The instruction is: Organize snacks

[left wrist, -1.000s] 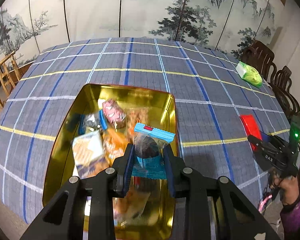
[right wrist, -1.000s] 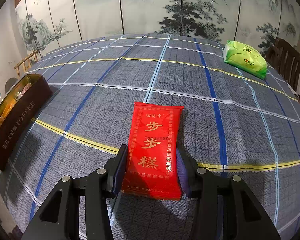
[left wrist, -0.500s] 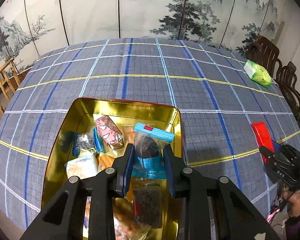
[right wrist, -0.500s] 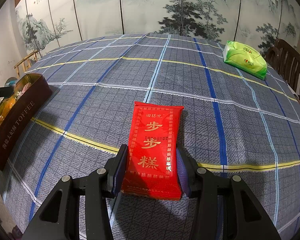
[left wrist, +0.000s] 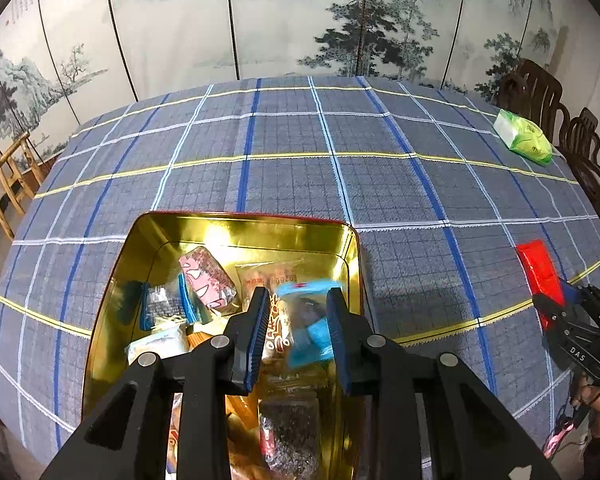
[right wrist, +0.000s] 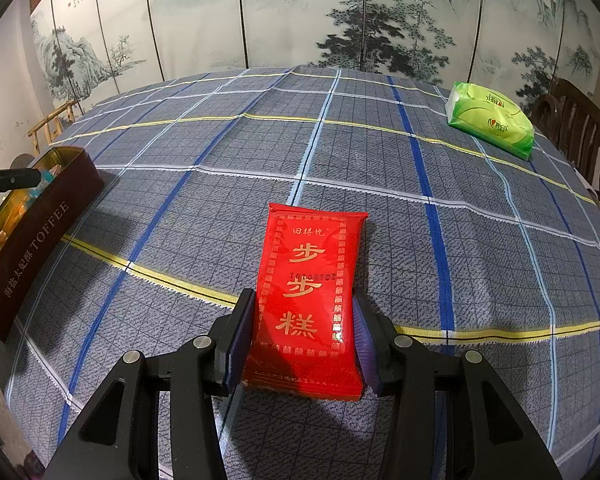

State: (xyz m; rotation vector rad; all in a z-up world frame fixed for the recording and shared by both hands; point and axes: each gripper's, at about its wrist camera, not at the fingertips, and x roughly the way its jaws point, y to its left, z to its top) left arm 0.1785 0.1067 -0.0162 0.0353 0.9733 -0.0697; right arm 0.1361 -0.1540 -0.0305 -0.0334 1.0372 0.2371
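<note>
My left gripper hangs over the open gold tin, which holds several wrapped snacks. Its jaws stand narrow around a blue snack packet. The packet looks blurred and tilted, with a thin gap at the left pad. My right gripper is shut on the sides of a red snack packet lying flat on the checked tablecloth. In the left wrist view, the red snack packet and the right gripper sit at the far right. The tin shows its brown wall at the left.
A green tissue pack lies at the table's far right. Dark wooden chairs stand beyond it and a light wooden chair at the left. A painted folding screen closes off the back. A hand shows under the right gripper.
The left gripper moved back over the tin's near part. The blue packet has slid lower and tilted between the pads. The right gripper and red packet stayed still.
</note>
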